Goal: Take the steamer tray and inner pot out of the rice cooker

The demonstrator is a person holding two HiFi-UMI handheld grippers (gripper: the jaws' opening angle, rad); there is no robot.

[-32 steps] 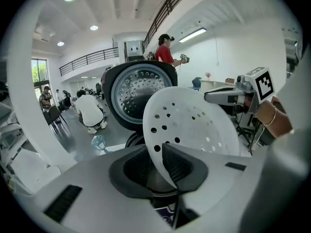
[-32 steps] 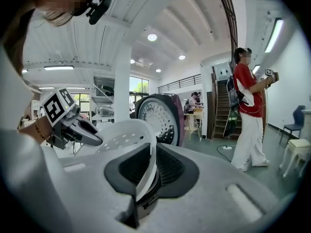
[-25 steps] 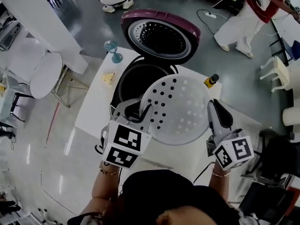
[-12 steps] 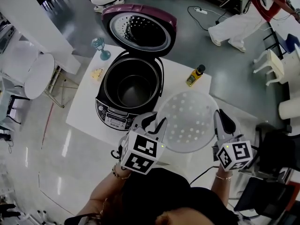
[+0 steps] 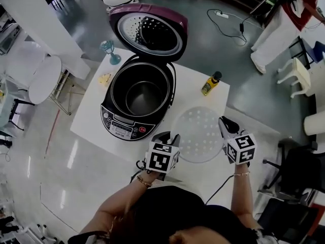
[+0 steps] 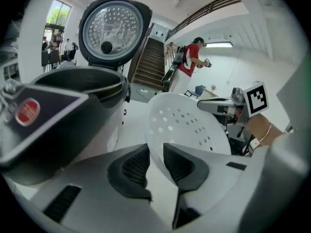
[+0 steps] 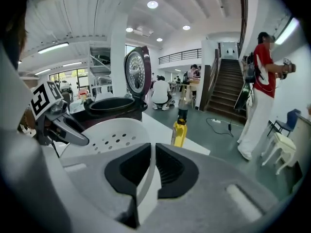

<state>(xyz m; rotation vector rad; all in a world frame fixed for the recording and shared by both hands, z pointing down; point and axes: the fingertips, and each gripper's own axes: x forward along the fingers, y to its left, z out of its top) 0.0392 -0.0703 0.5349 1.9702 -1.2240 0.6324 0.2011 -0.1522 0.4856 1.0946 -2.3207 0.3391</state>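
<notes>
The white perforated steamer tray (image 5: 199,134) hangs low over the front right of the white table (image 5: 91,121), to the right of the rice cooker (image 5: 118,126). My left gripper (image 5: 171,136) is shut on the tray's left rim, and my right gripper (image 5: 224,124) is shut on its right rim. In the left gripper view the thin rim of the tray (image 6: 187,125) runs between the pads of that gripper (image 6: 155,155). The right gripper view shows the same for the tray (image 7: 114,132) and that gripper (image 7: 153,165). The dark inner pot (image 5: 140,96) sits in the cooker under the raised lid (image 5: 147,32).
A yellow oil bottle (image 5: 210,83) stands on the table just beyond the tray. A blue stemmed glass (image 5: 108,50) and a small yellow item (image 5: 105,79) sit at the far left corner. A person in white trousers (image 5: 269,44) stands on the floor at the far right.
Both grippers have carried the tray from over the cooker's mouth to the right and downward. The inner pot, partly covered before, now shows in full.
</notes>
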